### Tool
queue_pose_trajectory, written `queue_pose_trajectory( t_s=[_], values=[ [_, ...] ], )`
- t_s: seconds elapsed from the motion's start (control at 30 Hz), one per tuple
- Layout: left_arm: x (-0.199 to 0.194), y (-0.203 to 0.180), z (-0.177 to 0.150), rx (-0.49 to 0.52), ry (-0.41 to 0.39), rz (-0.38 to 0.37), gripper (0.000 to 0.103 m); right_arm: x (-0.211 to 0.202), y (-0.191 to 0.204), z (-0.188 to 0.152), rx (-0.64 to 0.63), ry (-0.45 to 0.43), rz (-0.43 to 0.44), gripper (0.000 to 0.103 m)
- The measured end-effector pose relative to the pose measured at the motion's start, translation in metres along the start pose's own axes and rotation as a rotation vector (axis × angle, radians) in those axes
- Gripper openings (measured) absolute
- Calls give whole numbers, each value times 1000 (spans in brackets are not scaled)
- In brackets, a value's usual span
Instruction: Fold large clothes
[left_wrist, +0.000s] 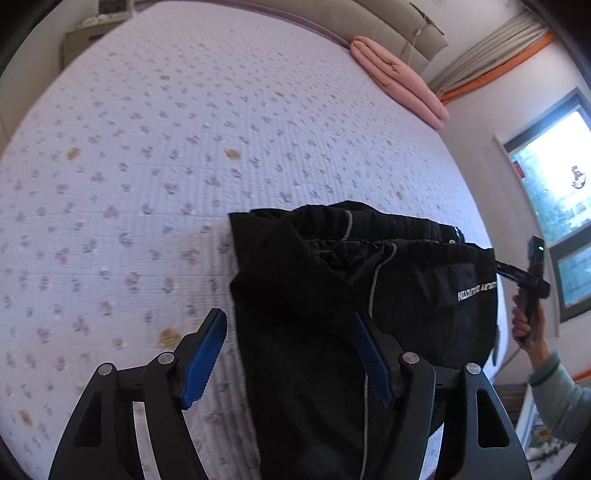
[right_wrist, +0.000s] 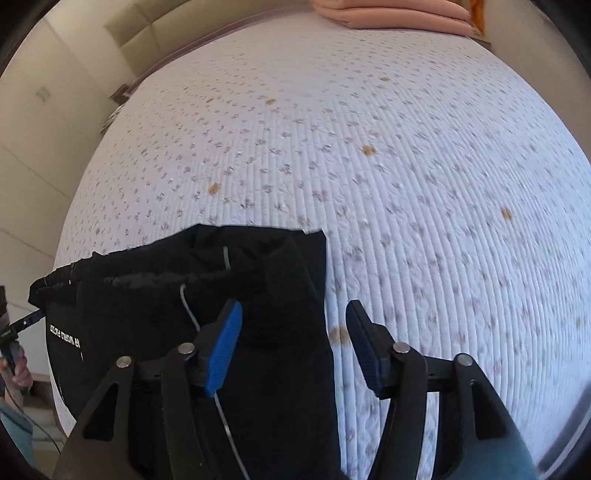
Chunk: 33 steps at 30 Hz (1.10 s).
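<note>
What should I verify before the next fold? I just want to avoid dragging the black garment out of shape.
1. Left gripper open, pads off the cloth: ok.
2. Right gripper open, nothing pinched: ok.
3. Black garment resting on the bed: ok, though part hangs over the near edge.
4. Garment lying smooth: not ok, the waistband end is bunched.
5. Drawstring tucked away: not ok, it trails across the fabric.
6. Folded edges aligned: cannot tell.

White printed lettering on the black garment (left_wrist: 369, 295), near its waistband edge, one short line, blurred and illegible in the left wrist view, mirrored and equally illegible in the right wrist view, no other text, label or number readable.
</note>
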<state>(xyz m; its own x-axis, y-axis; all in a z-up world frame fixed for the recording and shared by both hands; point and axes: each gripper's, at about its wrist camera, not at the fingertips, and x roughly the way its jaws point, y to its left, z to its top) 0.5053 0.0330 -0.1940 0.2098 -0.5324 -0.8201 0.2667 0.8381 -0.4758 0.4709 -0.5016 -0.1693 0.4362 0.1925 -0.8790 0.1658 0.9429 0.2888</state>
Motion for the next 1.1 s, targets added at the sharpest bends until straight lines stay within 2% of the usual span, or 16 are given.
queue_pose_trajectory(
  t_s=[0.1,0.23,0.37,0.4,0.43,0.47,0.5,0.53,0.57,0.6,0.7,0.8,0.87,0.93,1.03,1.1],
  values=[
    [8,4,8,-7,6,-11,72,11,2,11,-49,3,44,72],
    [22,9,18,-11,23,-111,72,31,-2,16,-84,34,104,73],
    [33,11,24,-19,10,-148,72,51,-8,18,-67,69,163,73],
    [34,13,25,-30,-5,-164,72,55,-6,18,-65,73,182,65],
    [33,14,25,-34,-26,-171,69,56,-5,17,-67,74,191,52],
    [32,13,26,-34,-32,-173,58,57,-2,17,-76,76,189,37],
    [31,12,25,-32,-34,-163,41,57,1,15,-88,76,174,33],
    [29,12,24,-32,-35,-153,35,52,7,11,-114,47,135,30],
    [26,10,23,-34,-44,-148,23,46,11,8,-135,27,103,27],
    [22,8,21,-37,-59,-141,18,41,15,6,-142,9,73,26],
    [4,-5,19,-27,-120,-99,15,14,21,5,-133,-62,16,25],
    [-25,-21,24,2,-205,-66,14,-30,29,15,-142,-168,-74,24],
    [-41,-26,39,-6,-265,-90,14,-53,35,27,-156,-222,-104,24],
    [-44,-30,57,7,-295,-64,14,-66,50,45,-191,-278,-159,24],
    [-13,-21,84,-30,-270,28,14,-49,62,69,-203,-293,-224,24],
    [21,-11,94,-50,-219,95,14,-6,60,86,-170,-234,-261,24]
  ],
)
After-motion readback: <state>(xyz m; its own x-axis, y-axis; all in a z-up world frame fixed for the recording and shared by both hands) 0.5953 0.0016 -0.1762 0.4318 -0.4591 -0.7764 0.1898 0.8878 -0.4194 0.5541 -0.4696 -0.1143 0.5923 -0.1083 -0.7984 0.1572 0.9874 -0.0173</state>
